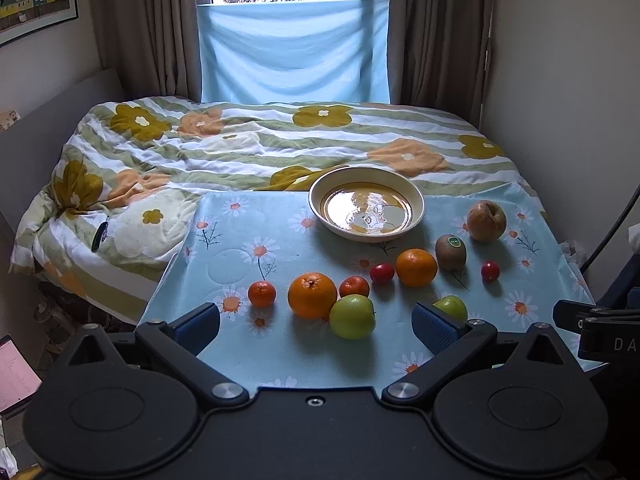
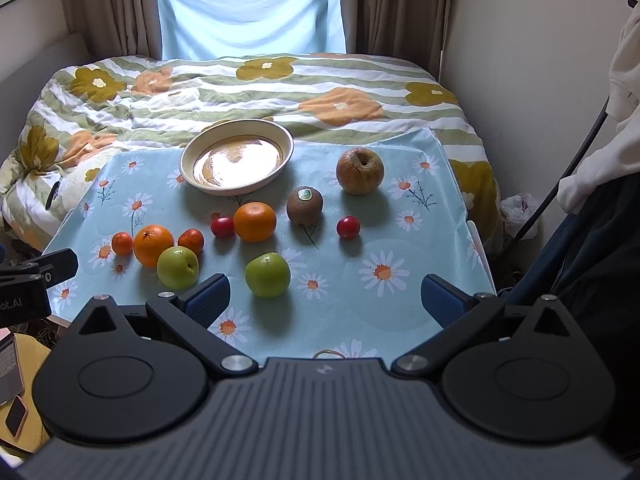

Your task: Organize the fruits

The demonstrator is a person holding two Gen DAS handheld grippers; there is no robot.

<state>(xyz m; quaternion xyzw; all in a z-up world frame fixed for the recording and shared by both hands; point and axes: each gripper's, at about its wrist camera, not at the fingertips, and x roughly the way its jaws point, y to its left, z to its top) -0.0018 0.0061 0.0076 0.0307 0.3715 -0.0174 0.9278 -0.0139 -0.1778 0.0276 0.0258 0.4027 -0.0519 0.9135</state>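
Note:
An empty cream bowl [image 1: 366, 208] [image 2: 237, 158] stands at the far edge of a daisy-print table [image 1: 240, 240] [image 2: 380, 312]. In front of it lie loose fruits: two oranges [image 1: 312, 294] [image 2: 255, 221], two small tangerines [image 1: 262, 293], two green apples [image 1: 352, 317] [image 2: 267, 274], a kiwi [image 1: 451, 252] [image 2: 304, 205], a wrinkled brown apple [image 1: 486, 221] [image 2: 359, 171] and two small red fruits [image 1: 382, 272] [image 2: 348, 227]. My left gripper [image 1: 316, 326] is open and empty, near the left green apple. My right gripper [image 2: 326, 298] is open and empty, near the other green apple.
A bed with a flowered quilt [image 1: 260, 144] [image 2: 260, 84] lies behind the table. Curtains and a blue cloth [image 1: 294, 52] hang at the window. A wall [image 2: 520, 60] and hanging clothes [image 2: 624, 92] stand on the right.

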